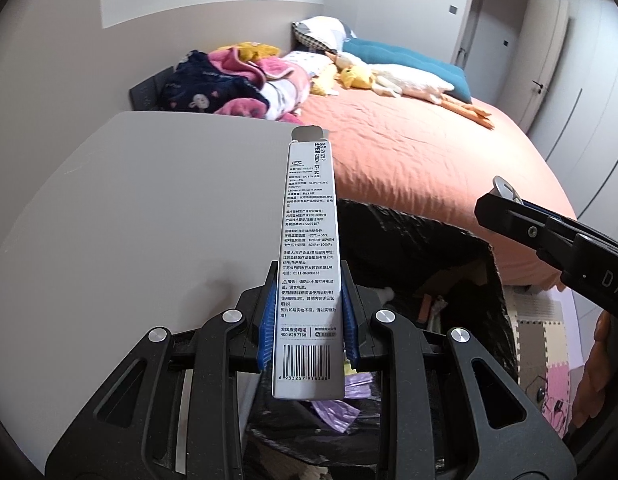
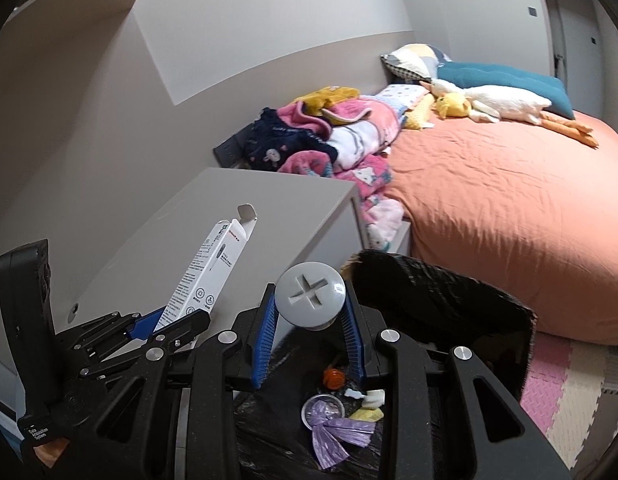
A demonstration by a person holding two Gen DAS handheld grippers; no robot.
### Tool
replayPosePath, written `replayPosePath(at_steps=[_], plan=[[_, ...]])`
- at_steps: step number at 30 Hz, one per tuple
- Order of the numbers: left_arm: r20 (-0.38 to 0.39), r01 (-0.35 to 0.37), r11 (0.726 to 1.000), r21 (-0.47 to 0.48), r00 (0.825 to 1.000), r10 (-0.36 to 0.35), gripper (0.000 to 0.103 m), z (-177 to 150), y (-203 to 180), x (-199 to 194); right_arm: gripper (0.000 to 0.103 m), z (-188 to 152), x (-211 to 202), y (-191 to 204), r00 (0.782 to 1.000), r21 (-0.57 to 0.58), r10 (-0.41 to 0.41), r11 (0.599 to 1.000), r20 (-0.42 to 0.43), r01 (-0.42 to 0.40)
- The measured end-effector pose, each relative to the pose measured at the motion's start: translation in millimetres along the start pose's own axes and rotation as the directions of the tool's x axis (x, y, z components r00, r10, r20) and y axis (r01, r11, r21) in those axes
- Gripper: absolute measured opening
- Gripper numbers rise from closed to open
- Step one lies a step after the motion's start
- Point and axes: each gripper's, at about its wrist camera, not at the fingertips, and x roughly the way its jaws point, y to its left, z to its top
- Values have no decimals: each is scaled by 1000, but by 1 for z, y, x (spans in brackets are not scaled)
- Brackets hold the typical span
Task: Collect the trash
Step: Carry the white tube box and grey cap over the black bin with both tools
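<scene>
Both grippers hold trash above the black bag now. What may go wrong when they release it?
1. The long white box is clamped near its lower end by the left gripper, leaning toward the grey nightstand; released here, it may tip outside the bag.
2. The round grey screw-shaped cap in the right gripper could roll off the bag's rim onto the floor mats.

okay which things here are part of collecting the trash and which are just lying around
Job:
white carton, in left gripper
grey plastic screw, in right gripper
black bin bag

Lying about:
blankets
plush goose
bedside cabinet
</scene>
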Motion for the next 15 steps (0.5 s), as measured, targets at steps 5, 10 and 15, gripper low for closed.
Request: replayPosePath(at_steps=[5,10,15], plan=[[-10,20,1000,24,1000,-20,27,-2,-14,6,33,-5,-8,-21,999,29,-39,999,7,39],[-24,37,998,44,999,-36,27,-2,-25,15,33,-10,-12,-37,997,58,-75,996,9,74],[-31,39,997,61,999,-37,27,-3,-33,20,33,-14,-17,-49,994,76,-107,991,12,106]])
